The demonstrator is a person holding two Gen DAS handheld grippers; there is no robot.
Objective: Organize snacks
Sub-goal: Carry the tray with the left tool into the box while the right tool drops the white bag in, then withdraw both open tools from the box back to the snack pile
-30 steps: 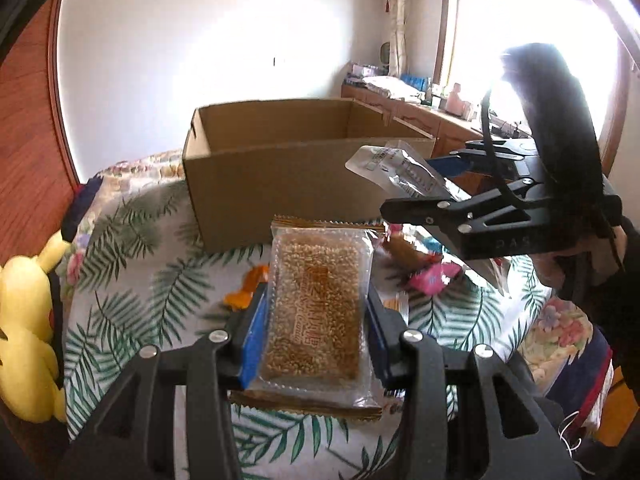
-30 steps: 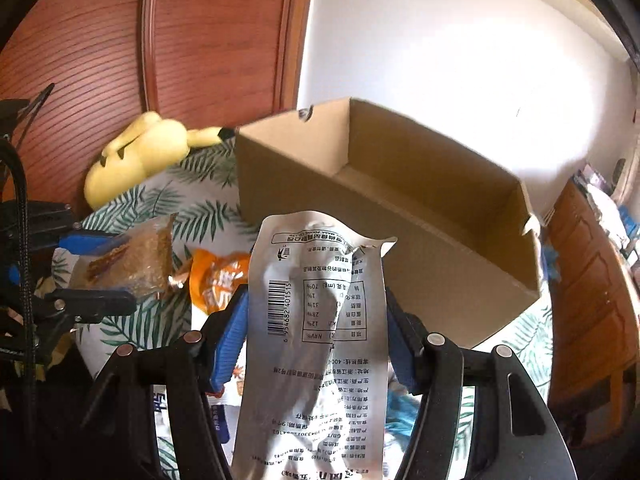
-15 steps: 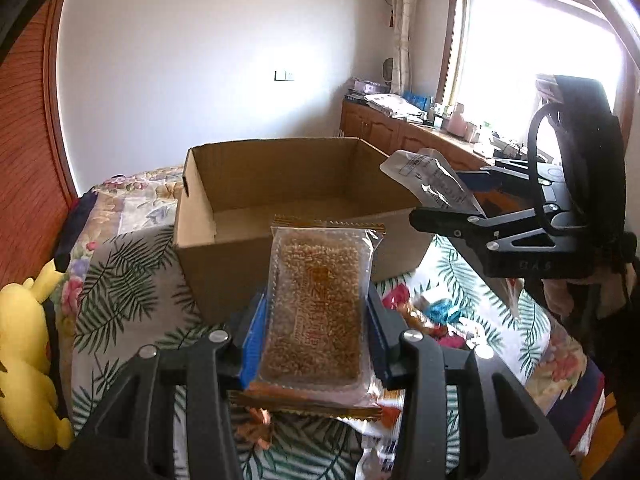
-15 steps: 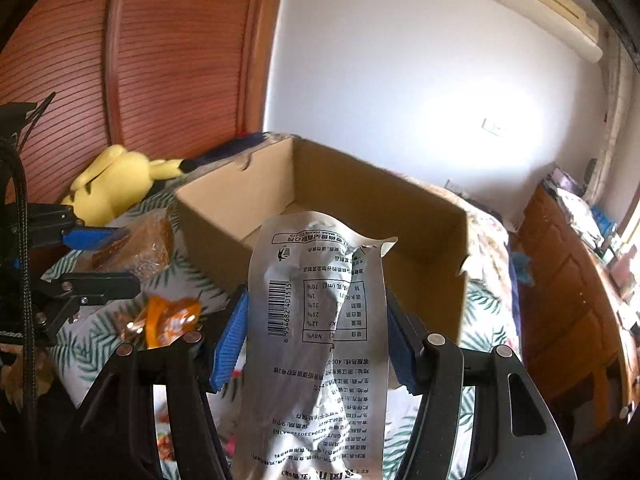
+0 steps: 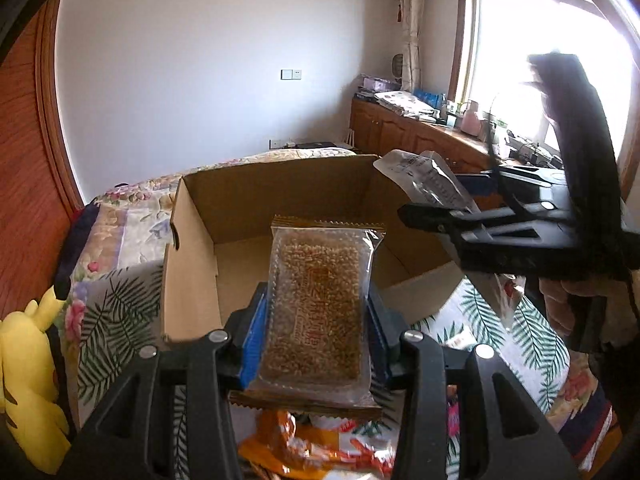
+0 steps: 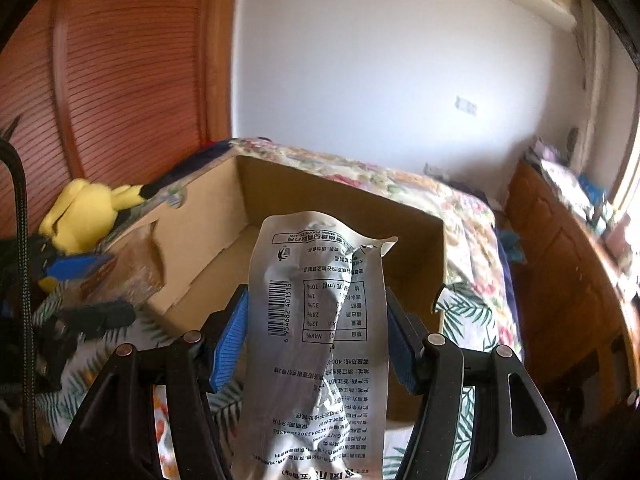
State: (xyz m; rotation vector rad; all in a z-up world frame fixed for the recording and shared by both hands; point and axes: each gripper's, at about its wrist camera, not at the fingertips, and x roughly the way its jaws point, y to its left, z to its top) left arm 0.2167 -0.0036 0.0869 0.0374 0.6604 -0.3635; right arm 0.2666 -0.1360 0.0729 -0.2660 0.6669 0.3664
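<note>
My left gripper (image 5: 316,340) is shut on a clear pack of brown grain bar (image 5: 320,304), held just over the near wall of an open cardboard box (image 5: 192,264). In the right wrist view my right gripper (image 6: 316,340) is shut on a silver foil snack pouch (image 6: 320,320) with a barcode, held above the box's (image 6: 340,196) near edge. The box's inside looks bare. Each gripper also shows in the other's view: the right gripper (image 5: 460,208) at right with the pouch (image 5: 428,176), the left gripper (image 6: 92,280) at left with the grain bar (image 6: 136,264).
The box stands on a bed with a leaf-and-flower cover (image 5: 116,292). Several loose snack packs, among them an orange one (image 5: 312,444), lie below my left gripper. A yellow plush toy (image 6: 84,212) lies left of the box. Wooden cabinets (image 6: 560,280) stand at right.
Both grippers have risen and moved toward the box with their packs still held; the view now looks down into the box, and the loose snacks have slid below the frame.
</note>
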